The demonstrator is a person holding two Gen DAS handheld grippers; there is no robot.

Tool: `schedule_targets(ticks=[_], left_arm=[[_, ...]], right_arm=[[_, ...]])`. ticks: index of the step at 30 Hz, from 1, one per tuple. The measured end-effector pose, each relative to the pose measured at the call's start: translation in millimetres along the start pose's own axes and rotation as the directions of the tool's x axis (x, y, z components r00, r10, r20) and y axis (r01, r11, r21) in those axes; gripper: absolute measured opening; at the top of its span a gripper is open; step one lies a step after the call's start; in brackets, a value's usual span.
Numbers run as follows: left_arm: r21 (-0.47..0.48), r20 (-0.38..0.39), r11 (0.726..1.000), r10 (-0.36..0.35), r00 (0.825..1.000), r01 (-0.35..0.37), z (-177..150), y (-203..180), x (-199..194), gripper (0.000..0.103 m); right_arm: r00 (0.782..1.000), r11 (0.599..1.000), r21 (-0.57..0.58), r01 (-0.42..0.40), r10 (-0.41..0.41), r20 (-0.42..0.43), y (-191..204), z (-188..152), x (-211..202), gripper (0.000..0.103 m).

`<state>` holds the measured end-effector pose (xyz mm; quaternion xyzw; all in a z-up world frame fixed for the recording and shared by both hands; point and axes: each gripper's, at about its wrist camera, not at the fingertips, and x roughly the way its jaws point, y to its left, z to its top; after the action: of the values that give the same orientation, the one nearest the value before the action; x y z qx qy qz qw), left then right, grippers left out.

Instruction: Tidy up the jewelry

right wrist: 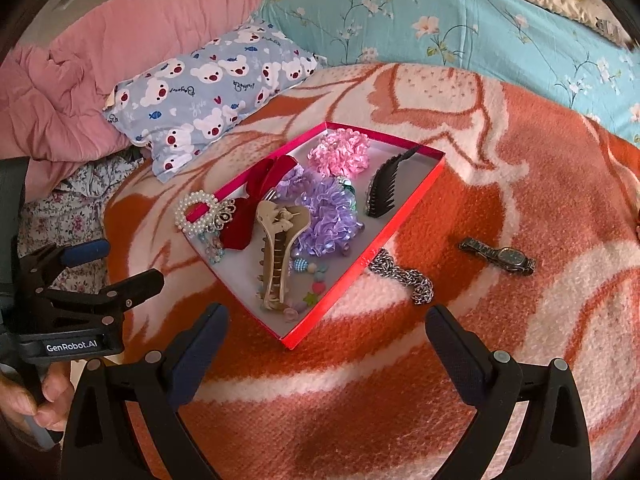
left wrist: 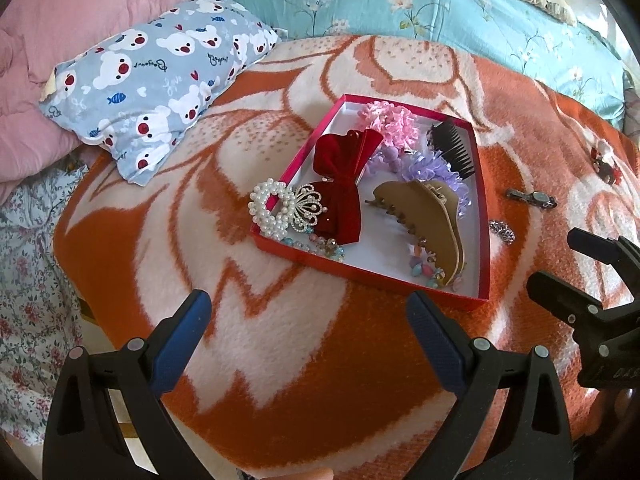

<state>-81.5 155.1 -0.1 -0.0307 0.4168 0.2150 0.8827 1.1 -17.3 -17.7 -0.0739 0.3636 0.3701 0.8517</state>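
Red tray (right wrist: 402, 222) (full), watch (right wrist: 498, 261) beside.

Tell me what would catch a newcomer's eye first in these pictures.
The red box sits mid-frame on the orange and white blanket, heaped with hair pieces: a tan claw clip at its near end, a red bow and a purple scrunchie behind. Right of the box, a chain and a watch lie loose on the blanket.

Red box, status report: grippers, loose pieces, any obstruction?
Left gripper and right gripper open, empty. Red box mostly filled; silver chain and wristwatch outside on blanket. Nothing blocking.
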Motion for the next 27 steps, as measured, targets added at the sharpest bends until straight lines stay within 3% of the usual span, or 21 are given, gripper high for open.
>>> schedule_targets(ticks=[27], left_arm=[[-0.001, 0.001, 1.0, 0.0, 1.0, 0.0, 0.9, -1.8, -0.9, 0.099]], right_arm=[[1.0, 1.0, -0.001, -0.002, 0.002, 0.002, 0.8, 0.1, -0.3, 0.1]])
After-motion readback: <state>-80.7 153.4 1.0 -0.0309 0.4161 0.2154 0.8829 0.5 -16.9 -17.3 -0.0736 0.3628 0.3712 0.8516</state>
